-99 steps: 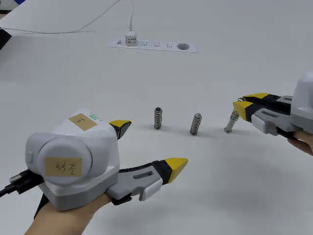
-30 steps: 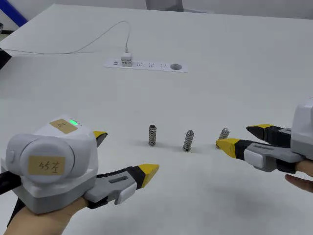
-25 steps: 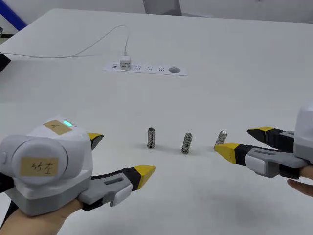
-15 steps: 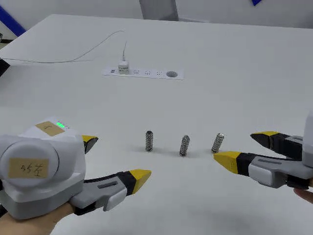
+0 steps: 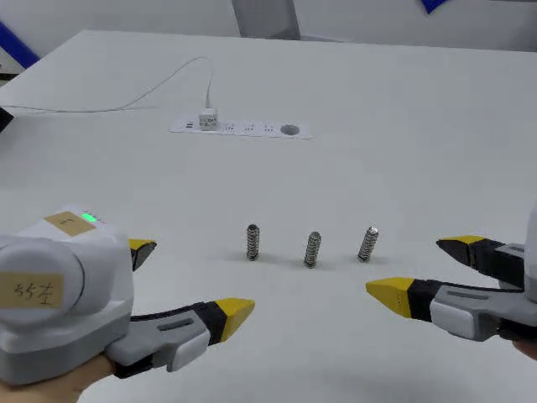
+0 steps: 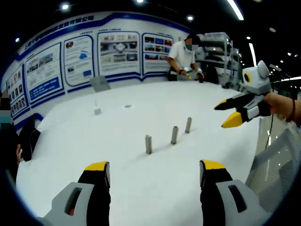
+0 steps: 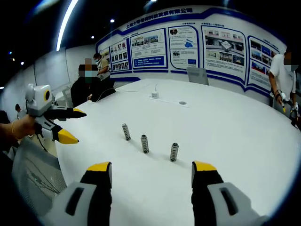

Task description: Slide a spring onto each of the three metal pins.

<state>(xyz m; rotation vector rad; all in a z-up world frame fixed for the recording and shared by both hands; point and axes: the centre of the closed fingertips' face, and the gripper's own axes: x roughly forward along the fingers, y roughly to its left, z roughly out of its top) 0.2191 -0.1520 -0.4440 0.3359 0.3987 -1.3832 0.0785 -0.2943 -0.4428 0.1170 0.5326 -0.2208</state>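
Observation:
Three upright metal pins stand in a row on the white table, each with a spring around it: the left pin, the middle pin and the right pin. The same row appears in the left gripper view and the right gripper view. My left gripper hovers open at the near left, well short of the pins. At the near right my right gripper is open too, with nothing between its fingers.
A white power strip with a plugged-in charger and cable lies at the back of the table. A grey chair stands beyond the far edge. People stand by the walls in both gripper views. Bare table surrounds the pins.
My right gripper has let go of the right pin's spring and drawn back toward me, opening wide. The right pin now stands upright with its spring. The left gripper sank lower in view.

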